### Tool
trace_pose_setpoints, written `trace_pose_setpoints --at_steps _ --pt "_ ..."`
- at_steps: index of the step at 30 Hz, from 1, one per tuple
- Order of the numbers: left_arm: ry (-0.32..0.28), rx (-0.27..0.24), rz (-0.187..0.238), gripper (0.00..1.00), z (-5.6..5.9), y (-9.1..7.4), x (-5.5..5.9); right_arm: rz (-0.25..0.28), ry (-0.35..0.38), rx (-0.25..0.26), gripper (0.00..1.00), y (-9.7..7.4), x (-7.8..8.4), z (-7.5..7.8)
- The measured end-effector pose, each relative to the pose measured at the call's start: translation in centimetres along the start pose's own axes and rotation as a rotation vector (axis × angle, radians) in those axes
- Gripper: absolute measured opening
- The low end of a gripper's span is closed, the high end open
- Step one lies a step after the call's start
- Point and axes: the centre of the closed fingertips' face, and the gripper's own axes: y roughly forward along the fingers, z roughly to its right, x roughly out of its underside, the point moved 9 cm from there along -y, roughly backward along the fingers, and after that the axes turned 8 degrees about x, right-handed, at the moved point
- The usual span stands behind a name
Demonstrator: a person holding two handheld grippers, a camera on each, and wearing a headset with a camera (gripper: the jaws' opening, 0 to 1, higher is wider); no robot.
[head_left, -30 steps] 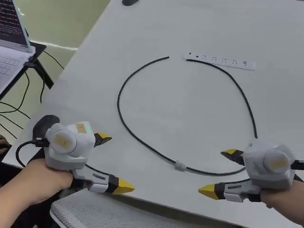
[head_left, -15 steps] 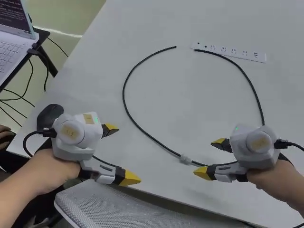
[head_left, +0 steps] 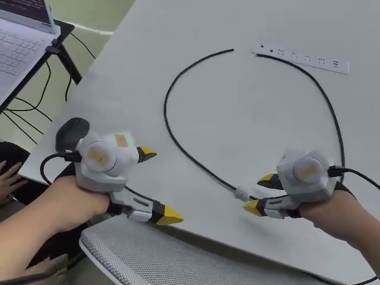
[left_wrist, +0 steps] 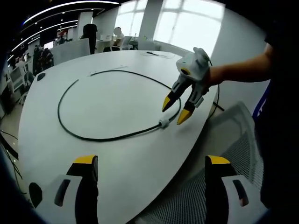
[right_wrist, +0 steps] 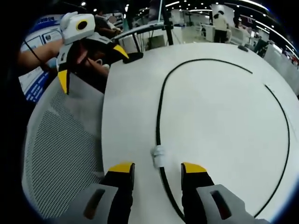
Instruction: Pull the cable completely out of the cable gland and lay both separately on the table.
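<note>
A long black cable (head_left: pixel 178 142) lies in an open loop on the white table (head_left: pixel 249 113). A small white cable gland (head_left: pixel 240 193) sits on it near the front edge. My right gripper (head_left: pixel 257 192) is open with its yellow tips just right of the gland. In the right gripper view the gland (right_wrist: pixel 158 156) lies just ahead of the right gripper (right_wrist: pixel 158 168), and the cable passes between its fingertips. My left gripper (head_left: pixel 159 184) is open wide at the table's front left edge, holding nothing. The left gripper view shows my left gripper (left_wrist: pixel 152 161) facing the gland (left_wrist: pixel 163 123).
A white power strip (head_left: pixel 303 58) lies at the far right by one cable end. A laptop (head_left: pixel 18 41) stands on a side stand at the left. A black mouse (head_left: pixel 71 132) sits behind my left hand. A mesh chair (head_left: pixel 148 255) is under the table's front edge.
My right gripper has moved left along the cable to the gland and its jaws have narrowed. The left gripper has kept its place near the front left edge.
</note>
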Motion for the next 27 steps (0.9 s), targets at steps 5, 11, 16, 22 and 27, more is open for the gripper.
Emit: trace_pose_setpoints --at_steps 5,11,16,22,27 --pt "-0.008 0.001 0.007 0.95 -0.3 -0.5 0.2 -0.018 -0.022 -0.007 0.29 0.6 -0.4 -0.1" --pt "-0.007 -0.013 0.016 0.95 -0.6 -1.0 0.5 -0.025 -0.049 0.005 0.21 1.0 -0.9 0.3" --pt "-0.011 -0.019 0.022 0.94 -0.8 -1.2 0.5 -0.056 -0.088 -0.002 0.19 1.3 -0.9 0.2" --pt "-0.009 -0.017 0.021 0.94 -0.9 -1.3 0.6 -0.082 -0.117 -0.021 0.13 1.6 -0.8 0.1" --pt "-0.014 -0.018 0.022 0.94 -1.1 -1.3 0.9 -0.098 -0.134 -0.028 0.09 2.0 -0.6 0.0"
